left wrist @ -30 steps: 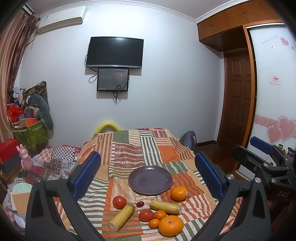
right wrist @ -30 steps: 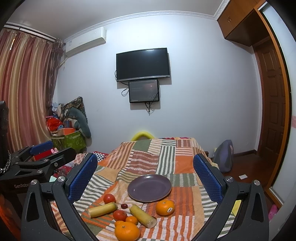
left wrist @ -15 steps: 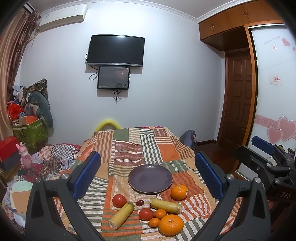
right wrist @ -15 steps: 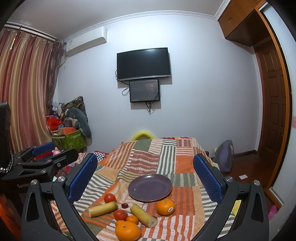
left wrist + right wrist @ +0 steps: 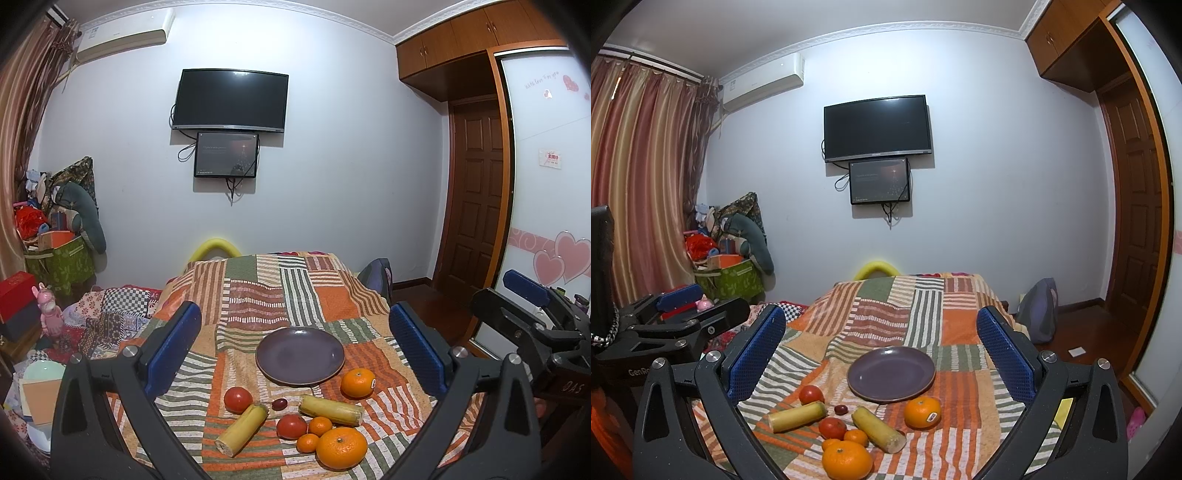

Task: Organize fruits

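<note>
An empty dark purple plate [image 5: 300, 355] [image 5: 891, 373] sits on a striped patchwork cloth. In front of it lie two large oranges [image 5: 357, 382] [image 5: 341, 447], two small oranges [image 5: 320, 425], two red tomatoes [image 5: 238, 399] [image 5: 291, 426], a small dark fruit [image 5: 279, 404] and two yellow-green stalk pieces [image 5: 242, 428] [image 5: 330, 409]. My left gripper [image 5: 295, 347] is open and empty, held above and short of the fruit. My right gripper [image 5: 882, 350] is open and empty, likewise back from the fruit. Each gripper shows at the edge of the other's view.
The cloth-covered table [image 5: 258, 295] runs back toward a white wall with a TV [image 5: 231, 99]. Bags and boxes [image 5: 59, 251] are piled at the left. A wooden door [image 5: 476, 206] and a dark bag [image 5: 1039, 314] are at the right.
Both grippers have tilted or risen slightly, so the scene sits a little lower in view. The fruit and plate have not moved.
</note>
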A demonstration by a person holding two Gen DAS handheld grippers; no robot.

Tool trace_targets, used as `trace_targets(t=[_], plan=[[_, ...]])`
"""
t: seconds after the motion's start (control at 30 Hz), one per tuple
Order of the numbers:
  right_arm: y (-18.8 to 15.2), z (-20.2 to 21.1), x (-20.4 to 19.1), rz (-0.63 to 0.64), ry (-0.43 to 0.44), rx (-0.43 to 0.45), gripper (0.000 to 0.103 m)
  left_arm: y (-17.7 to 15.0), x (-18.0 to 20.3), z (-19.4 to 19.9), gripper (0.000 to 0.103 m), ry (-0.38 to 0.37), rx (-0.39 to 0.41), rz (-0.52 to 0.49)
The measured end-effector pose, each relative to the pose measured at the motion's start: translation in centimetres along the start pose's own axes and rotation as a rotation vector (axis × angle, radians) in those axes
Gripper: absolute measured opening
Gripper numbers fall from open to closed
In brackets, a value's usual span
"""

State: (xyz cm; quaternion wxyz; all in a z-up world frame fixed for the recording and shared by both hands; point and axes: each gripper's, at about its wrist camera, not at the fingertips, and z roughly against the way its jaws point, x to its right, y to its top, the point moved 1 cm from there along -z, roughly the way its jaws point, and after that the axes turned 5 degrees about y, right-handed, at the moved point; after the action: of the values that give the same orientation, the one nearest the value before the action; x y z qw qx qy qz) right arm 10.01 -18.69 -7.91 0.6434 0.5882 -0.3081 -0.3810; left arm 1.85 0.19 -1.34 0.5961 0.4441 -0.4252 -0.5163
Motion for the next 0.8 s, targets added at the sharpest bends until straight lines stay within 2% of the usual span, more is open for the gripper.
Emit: trace_targets(t=[0.8], plan=[[-0.27,-0.52,-0.1,0.002,0.03,-0.014,0.103,-0.46,-0.25,-0.54,0.103,-0.024,-0.009,0.016]])
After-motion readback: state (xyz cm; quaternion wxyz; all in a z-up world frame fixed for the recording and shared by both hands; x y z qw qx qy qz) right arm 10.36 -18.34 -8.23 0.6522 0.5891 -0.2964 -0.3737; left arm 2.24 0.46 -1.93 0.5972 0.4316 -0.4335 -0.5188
